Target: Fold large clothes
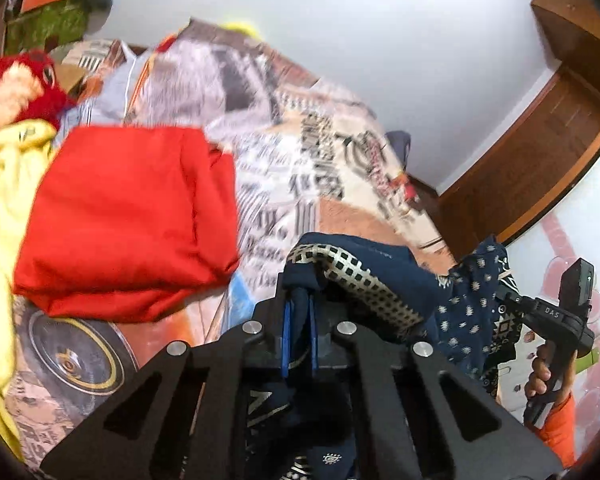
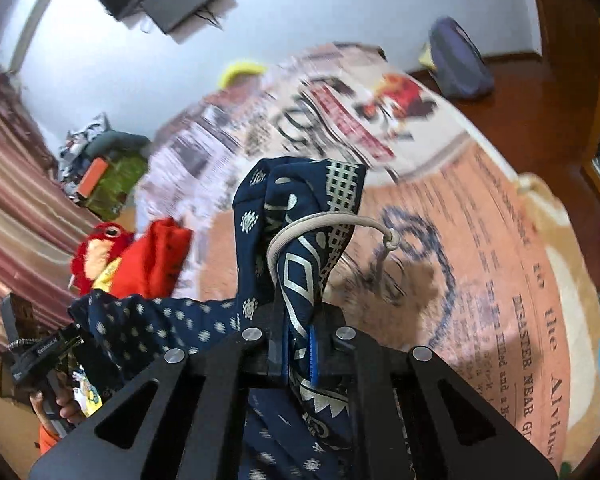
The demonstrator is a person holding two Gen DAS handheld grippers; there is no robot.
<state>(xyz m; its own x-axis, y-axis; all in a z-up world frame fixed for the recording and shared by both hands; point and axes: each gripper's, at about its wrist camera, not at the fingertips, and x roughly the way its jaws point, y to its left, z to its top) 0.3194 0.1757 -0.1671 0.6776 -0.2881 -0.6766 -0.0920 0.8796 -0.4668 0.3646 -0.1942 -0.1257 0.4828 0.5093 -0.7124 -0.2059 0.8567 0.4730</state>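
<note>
A navy garment with a white pattern (image 1: pixel 384 268) is held up above the bed between both grippers. My left gripper (image 1: pixel 299 300) is shut on one bunched edge of it. My right gripper (image 2: pixel 300 320) is shut on another edge (image 2: pixel 300 216), where a pale drawstring (image 2: pixel 332 222) loops out. The cloth stretches from one gripper to the other; the right gripper (image 1: pixel 500 280) shows at the right of the left wrist view, the left gripper (image 2: pixel 74 320) at the lower left of the right wrist view.
A folded red garment (image 1: pixel 128 216) lies on the printed bedsheet (image 1: pixel 312 168), beside yellow cloth (image 1: pixel 4 200) and a red plush toy (image 1: pixel 16 84). A wooden door (image 1: pixel 540 140) stands at the right. A dark bag (image 2: pixel 460 60) lies beyond the bed. Striped curtains (image 2: pixel 12 184) hang left.
</note>
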